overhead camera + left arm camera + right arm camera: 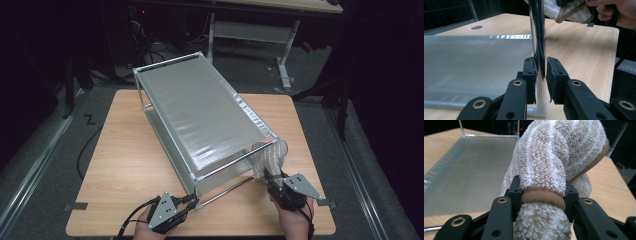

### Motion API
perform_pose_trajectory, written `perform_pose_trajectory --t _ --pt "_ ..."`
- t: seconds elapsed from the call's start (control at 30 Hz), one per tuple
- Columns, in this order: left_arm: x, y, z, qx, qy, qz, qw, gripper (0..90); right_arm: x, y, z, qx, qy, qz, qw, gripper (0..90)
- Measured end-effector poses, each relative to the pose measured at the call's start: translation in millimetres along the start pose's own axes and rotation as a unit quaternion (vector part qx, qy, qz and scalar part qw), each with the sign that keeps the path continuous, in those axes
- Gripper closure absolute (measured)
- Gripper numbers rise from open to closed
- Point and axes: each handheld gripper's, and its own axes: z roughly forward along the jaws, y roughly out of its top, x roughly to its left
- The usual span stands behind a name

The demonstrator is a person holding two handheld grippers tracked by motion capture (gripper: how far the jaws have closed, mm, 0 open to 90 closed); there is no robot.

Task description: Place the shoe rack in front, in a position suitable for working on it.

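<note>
Two grippers at work near the front edge of the table (125,165): left gripper (189,201) clamped on the front-left chrome post (537,37) of the mesh shelf rack (200,110), low down just above the white corner foot (539,110), pads pressed to either side of the tube; right gripper (266,178) clenched around a bunched beige towel (554,162), jaws squeezing it at its tan trim band (543,198). Towel held against the front-right corner of the rack, touching the upper corner joint and the post there, near the table's front-right corner. Judged as a wiping step, with the rack steadied by one hand and rubbed by the other. To do it well: keep the left grip firm and low so the light frame neither slides nor tips across the wood; press the towel's fluffy bulk, not the black jaws, onto the metal; run it down the post and along the front rail (232,162) in steady strokes, with the wad wrapped partly round the tube. Avoid pushing hard sideways on the upper corner, since that could rack the frame against the single clamped post. Watch for the towel's loose end snagging on the mesh edge (250,116) or the corner joint.
</note>
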Motion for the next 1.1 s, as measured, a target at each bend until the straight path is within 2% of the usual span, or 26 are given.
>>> perform_pose_trajectory --t 0.03,0.33,0.37,0.47,0.53,0.6,0.67,0.7,0.77,0.83,0.87,0.9,0.93,1.1 --pt "1.4 0.1 -0.7 0.004 0.001 0.009 0.9999 77.3 0.1 -1.1 1.0 0.005 -0.001 0.001 1.0 62.9" --pt "0.6 0.3 0.1 -0.001 0.0 0.007 1.0 81.3 -2.9 -16.9 14.4 0.061 0.014 0.009 0.998 63.0" --pt "1.2 0.3 -0.4 0.002 0.002 0.015 0.9999 83.8 -3.4 -18.9 16.3 0.067 0.013 0.008 0.9976 63.0" --pt "1.5 1.0 0.2 0.003 0.001 0.015 0.9999 84.0 -5.2 -24.7 20.8 0.082 0.012 0.007 0.9966 63.0" --pt "-0.6 1.7 1.5 -0.004 0.003 0.007 1.0 78.6 -5.9 -26.1 21.9 0.085 0.013 0.009 0.9963 63.0" --pt "-1.5 2.3 3.0 -0.006 0.01 0.003 0.9999 67.7 -5.5 -26.9 22.7 0.088 0.012 0.007 0.996 63.0" --pt "-1.3 3.8 7.3 -0.009 0.015 -0.012 0.9998 59.6 -5.0 -27.8 23.6 0.092 0.015 0.004 0.9956 63.0" --pt "-1.2 4.8 10.0 -0.008 0.014 -0.02 0.9997 58.4 -4.3 -28.1 23.8 0.095 0.016 0.006 0.9954 63.0" --pt "-2.0 6.1 15.6 -0.003 0.01 -0.016 0.9998 60.1 -3.6 -28.2 24.5 0.095 0.016 0.006 0.9954 63.0" --pt "-3.2 6.4 20.2 0.003 0.006 -0.013 0.9999 65.6 -3.4 -28.0 24.4 0.094 0.016 0.005 0.9954 63.0" --pt "-2.0 6.7 20.7 0.01 0.012 0.005 0.9999 72.3 -3.3 -28.1 24.4 0.095 0.015 0.005 0.9954 63.0" --pt "-4.2 6.6 21.6 0.003 0.012 -0.009 0.9999 77.4 -3.4 -28.2 24.4 0.095 0.014 0.006 0.9953 63.0" --pt "-0.5 7.3 19.9 0.013 0.013 0.007 0.9998 78.8 -4.1 -28.5 24.6 0.099 0.014 0.005 0.995 63.0" --pt "0.5 6.6 18.9 0.015 0.01 0.004 0.9998 79.6 -5.3 -30.7 26.0 0.11 0.016 0.009 0.9937 63.0"
